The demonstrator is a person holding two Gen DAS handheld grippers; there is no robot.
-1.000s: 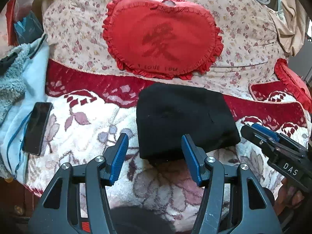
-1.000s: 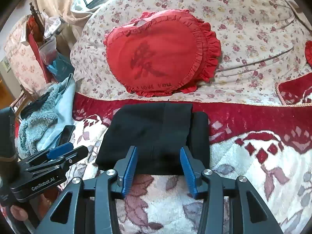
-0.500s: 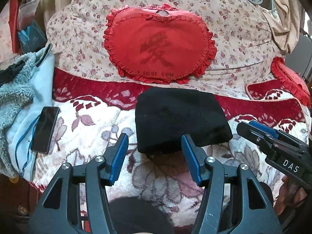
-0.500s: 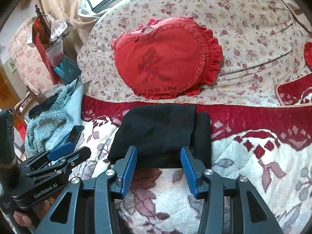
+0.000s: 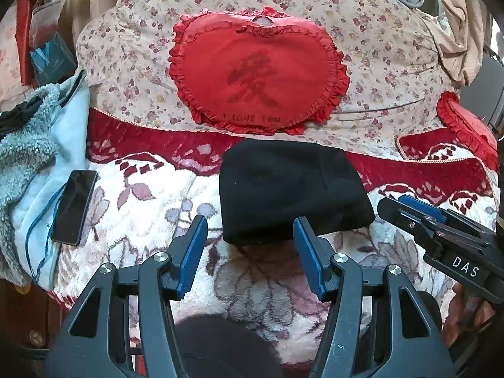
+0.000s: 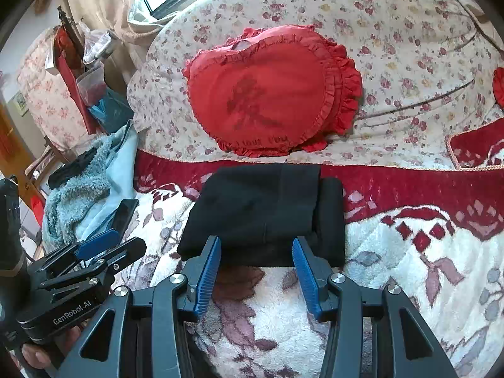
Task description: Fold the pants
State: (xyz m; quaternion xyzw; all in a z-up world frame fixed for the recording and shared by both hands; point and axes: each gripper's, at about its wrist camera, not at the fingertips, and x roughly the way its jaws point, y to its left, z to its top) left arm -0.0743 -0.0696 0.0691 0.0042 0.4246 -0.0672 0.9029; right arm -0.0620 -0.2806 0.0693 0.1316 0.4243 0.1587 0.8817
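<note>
Left wrist view: the left hand-held gripper (image 5: 250, 245) is wide open with nothing in it. It hangs just over the near edge of the folded black pants (image 5: 289, 193). The right hand-held gripper (image 6: 255, 263) is open too and holds nothing, and it also sits at the near edge of the pants. The pants lie in a neat pile on the flowery blanket (image 5: 151, 217). Behind them a red heart pillow (image 5: 258, 75) leans. A phone (image 5: 75, 206) lies to the left.
</note>
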